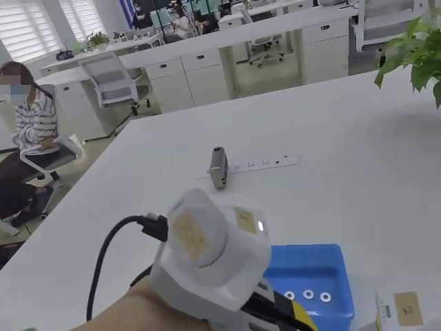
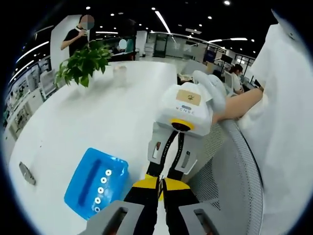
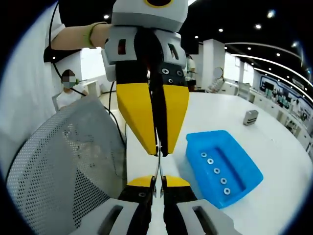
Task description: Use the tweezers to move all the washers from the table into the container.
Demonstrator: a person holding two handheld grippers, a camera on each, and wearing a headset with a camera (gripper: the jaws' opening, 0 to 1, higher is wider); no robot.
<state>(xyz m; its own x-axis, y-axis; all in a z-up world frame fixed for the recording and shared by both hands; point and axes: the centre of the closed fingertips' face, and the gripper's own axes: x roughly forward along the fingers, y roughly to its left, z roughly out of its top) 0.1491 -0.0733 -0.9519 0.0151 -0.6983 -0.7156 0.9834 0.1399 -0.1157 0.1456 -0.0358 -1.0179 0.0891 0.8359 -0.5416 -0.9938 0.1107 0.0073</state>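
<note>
White tabletop spreads wide and mostly bare around the blue container, which sits at its near edge. Far left of the container and off the table, a person sits on an office chair, with rows of white desks behind. Just left of the container the left gripper has its yellow jaws drawn to a thin slit. They meet one end of the slim metal tweezers, though whether they pinch it cannot be told. Facing it tip to tip, the right gripper is closed on the tweezers' other end. Beyond the container lie a grey adapter and a power strip. Inside the container, washers lie in a row. Far right beyond it hangs a leafy plant.
</note>
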